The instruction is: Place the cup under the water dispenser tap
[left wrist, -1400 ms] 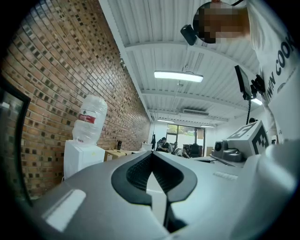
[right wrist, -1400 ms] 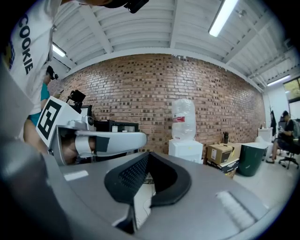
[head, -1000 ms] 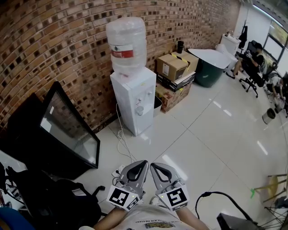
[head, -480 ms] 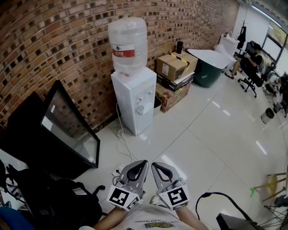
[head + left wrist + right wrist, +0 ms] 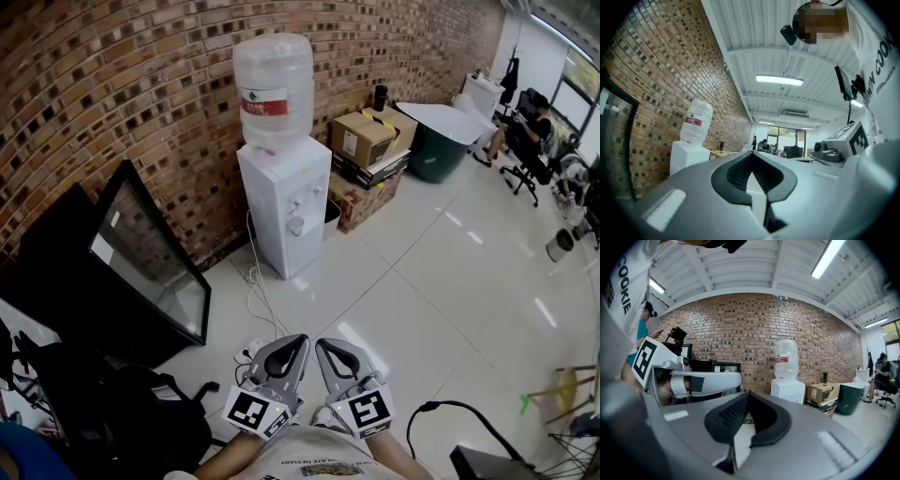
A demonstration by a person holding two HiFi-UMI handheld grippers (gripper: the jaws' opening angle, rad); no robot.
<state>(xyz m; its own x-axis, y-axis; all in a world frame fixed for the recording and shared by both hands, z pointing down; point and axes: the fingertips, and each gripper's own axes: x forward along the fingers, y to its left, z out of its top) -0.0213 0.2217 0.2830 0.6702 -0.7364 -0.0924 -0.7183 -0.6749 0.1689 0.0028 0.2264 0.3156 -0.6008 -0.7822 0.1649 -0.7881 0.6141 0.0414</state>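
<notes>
Head view swung slightly left. Water dispenser point(image 5: 284, 211) and its bottle point(image 5: 273, 89) now sit a touch rightward in frame, more squarely ahead of the jaws. Black screen point(image 5: 150, 267), left of the jaws, drifted right too.

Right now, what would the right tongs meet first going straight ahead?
The right tongs' way looks free up to the red brick wall just left of the white water dispenser; depth unclear.
</notes>
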